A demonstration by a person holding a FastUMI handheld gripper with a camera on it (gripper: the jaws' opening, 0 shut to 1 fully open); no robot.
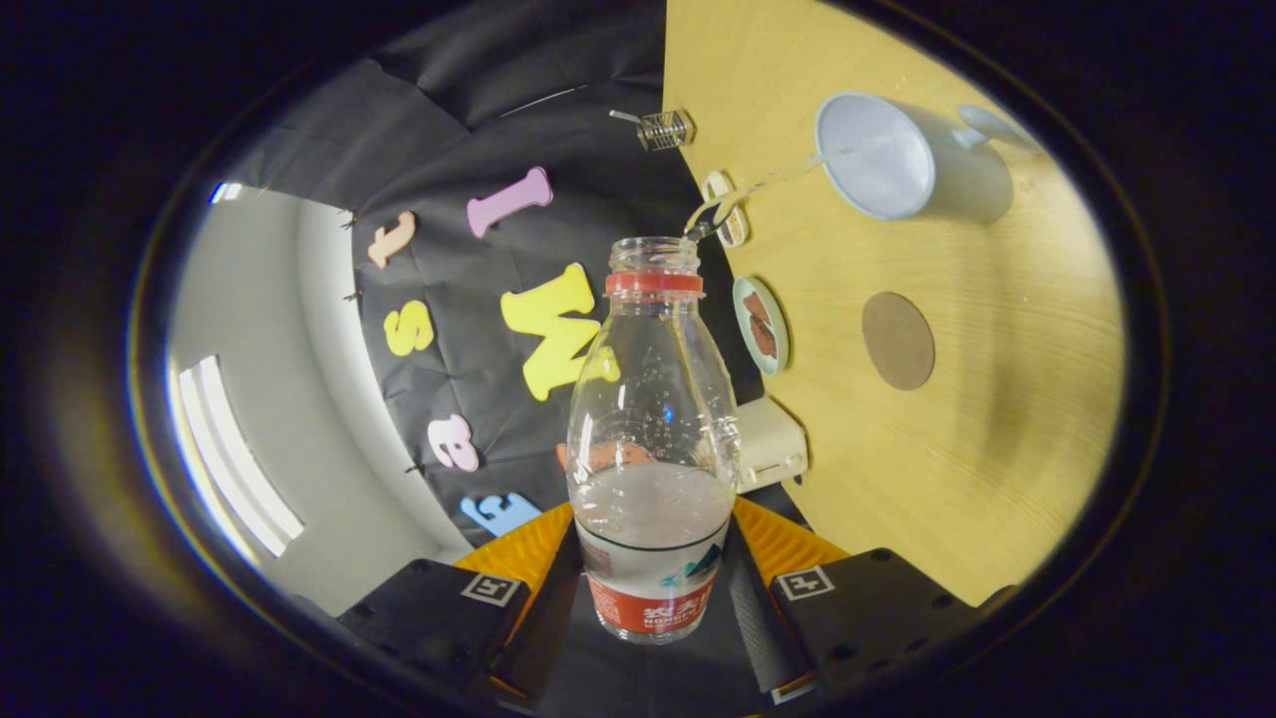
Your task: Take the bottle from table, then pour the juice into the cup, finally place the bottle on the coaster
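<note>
The bench [957, 419] appears rotated to stand almost on edge, so by my reading the tongs are rolled over for the pour. On it, beyond the fingers, lie the cup [902, 158], the round coaster [897, 340] between the cup and the tongs, and at the bench's far edge a small dish [763, 324] with something brown in it. A pale box [770, 444] sits at the edge just behind the bottle's shoulder.

The bottle [653, 439] is off the bench and in the grip, so the first step looks done. It is uncapped, clear, with liquid filling only its lower part and drops clinging to the inner wall above. A thin stream [768, 179] runs from the open mouth toward the cup's rim, so pouring seems under way. How much has reached the cup I cannot tell; its inside looks pale and bare. Left to do: finish the pour, right the bottle, set it on the coaster, which is unoccupied.

The tongs [653, 588] are narrowed onto the bottle's labelled base, one finger against each side, holding it between them.
</note>
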